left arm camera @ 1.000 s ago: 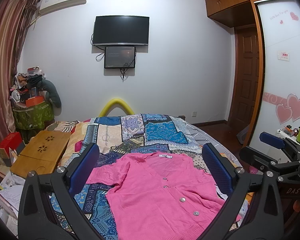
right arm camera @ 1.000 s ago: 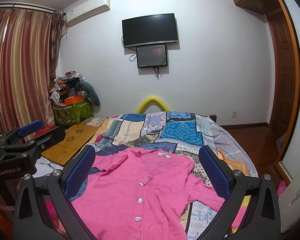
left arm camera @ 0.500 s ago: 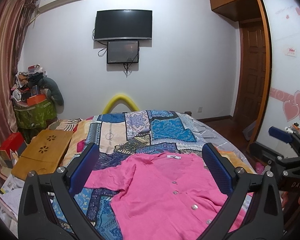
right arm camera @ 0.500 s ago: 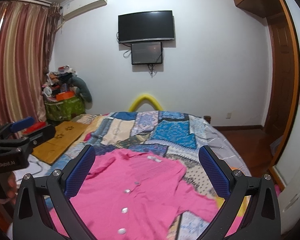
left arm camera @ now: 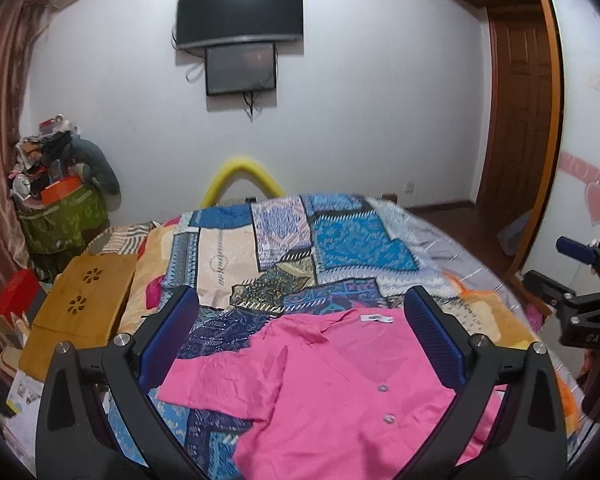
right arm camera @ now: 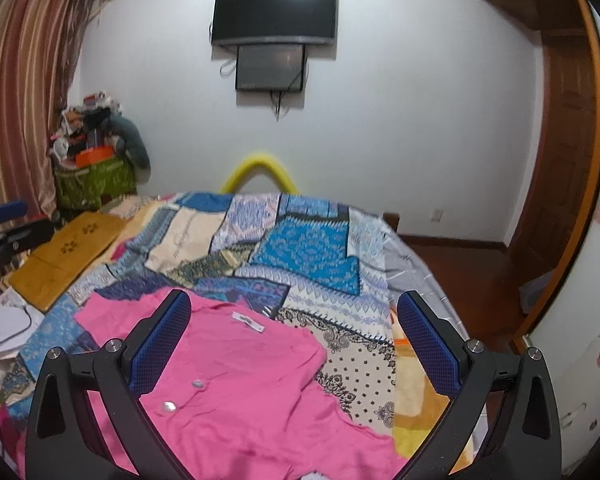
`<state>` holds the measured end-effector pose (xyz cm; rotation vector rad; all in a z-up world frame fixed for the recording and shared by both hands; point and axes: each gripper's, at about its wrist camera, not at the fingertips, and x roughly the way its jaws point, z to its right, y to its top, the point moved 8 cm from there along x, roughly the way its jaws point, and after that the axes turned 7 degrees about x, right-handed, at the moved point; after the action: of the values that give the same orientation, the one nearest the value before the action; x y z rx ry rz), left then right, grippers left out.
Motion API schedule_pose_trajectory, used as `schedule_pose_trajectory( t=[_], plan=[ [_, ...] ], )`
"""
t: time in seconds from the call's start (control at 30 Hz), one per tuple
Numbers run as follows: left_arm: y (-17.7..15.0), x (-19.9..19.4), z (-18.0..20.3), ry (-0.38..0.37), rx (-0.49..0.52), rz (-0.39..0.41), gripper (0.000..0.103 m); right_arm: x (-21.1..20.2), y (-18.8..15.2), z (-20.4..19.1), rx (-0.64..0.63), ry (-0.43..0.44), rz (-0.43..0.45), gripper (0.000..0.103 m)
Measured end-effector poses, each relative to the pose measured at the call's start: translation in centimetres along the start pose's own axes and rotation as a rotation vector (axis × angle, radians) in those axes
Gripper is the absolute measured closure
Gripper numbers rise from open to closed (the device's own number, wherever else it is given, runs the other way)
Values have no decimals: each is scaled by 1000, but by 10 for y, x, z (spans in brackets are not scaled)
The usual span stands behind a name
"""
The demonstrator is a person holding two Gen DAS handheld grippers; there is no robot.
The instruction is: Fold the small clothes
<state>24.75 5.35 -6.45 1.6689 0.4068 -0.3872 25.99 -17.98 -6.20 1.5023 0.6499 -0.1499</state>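
Note:
A pink buttoned cardigan (left arm camera: 332,392) lies spread flat, front up, on a patchwork bedspread (left arm camera: 284,256). Its collar with a white label points away from me. My left gripper (left arm camera: 302,336) is open and empty, above the cardigan's left sleeve and shoulder. My right gripper (right arm camera: 296,340) is open and empty, above the cardigan (right arm camera: 228,392) near its right shoulder and sleeve. Each gripper shows at the other view's edge: the right one (left arm camera: 580,308), the left one (right arm camera: 8,228).
A wooden lap table (left arm camera: 80,304) lies at the bed's left side, with a red box (left arm camera: 14,296) and papers beside it. A green bag piled with clutter (left arm camera: 60,216) stands in the left corner. A door (left arm camera: 516,128) is at the right.
Both grippers have moved outward, the left one leftward and the right one rightward. The cardigan now sits right of centre in the left view and left of centre in the right view. It has not moved.

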Motion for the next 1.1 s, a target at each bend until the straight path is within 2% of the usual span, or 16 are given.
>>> schedule_pose_trajectory(
  t=[0.13, 0.23, 0.33, 0.47, 0.6, 0.7, 0.83, 0.93, 1.03, 1.1],
  plan=[
    [-4, 52, -14, 24, 16, -97, 0, 32, -4, 12, -10, 11, -84, 1],
    [-16, 97, -26, 16, 8, -202, 0, 57, -9, 21, 4, 27, -153, 1],
    [-37, 142, -32, 7, 21, -306, 0, 83, -18, 33, 22, 37, -212, 2],
    [-65, 183, -33, -6, 54, -410, 0, 113, -35, 50, 65, 56, -295, 3],
    [-90, 220, -34, -12, 59, -483, 0, 143, -58, 66, 126, 87, -404, 13],
    [-102, 242, -35, -32, 27, -524, 0, 165, -79, 76, 207, 112, -491, 20],
    [-116, 266, -34, -62, -10, -572, 0, 185, -102, 81, 254, 141, -578, 31],
    [-124, 278, -31, -106, -35, -607, 11, 194, -114, 77, 267, 179, -617, 37],
    [-128, 284, -25, -159, -87, -625, 16, 198, -123, 70, 257, 210, -642, 51],
    [-127, 284, -22, -195, -120, -620, 28, 199, -122, 66, 254, 225, -634, 57]
  ],
)
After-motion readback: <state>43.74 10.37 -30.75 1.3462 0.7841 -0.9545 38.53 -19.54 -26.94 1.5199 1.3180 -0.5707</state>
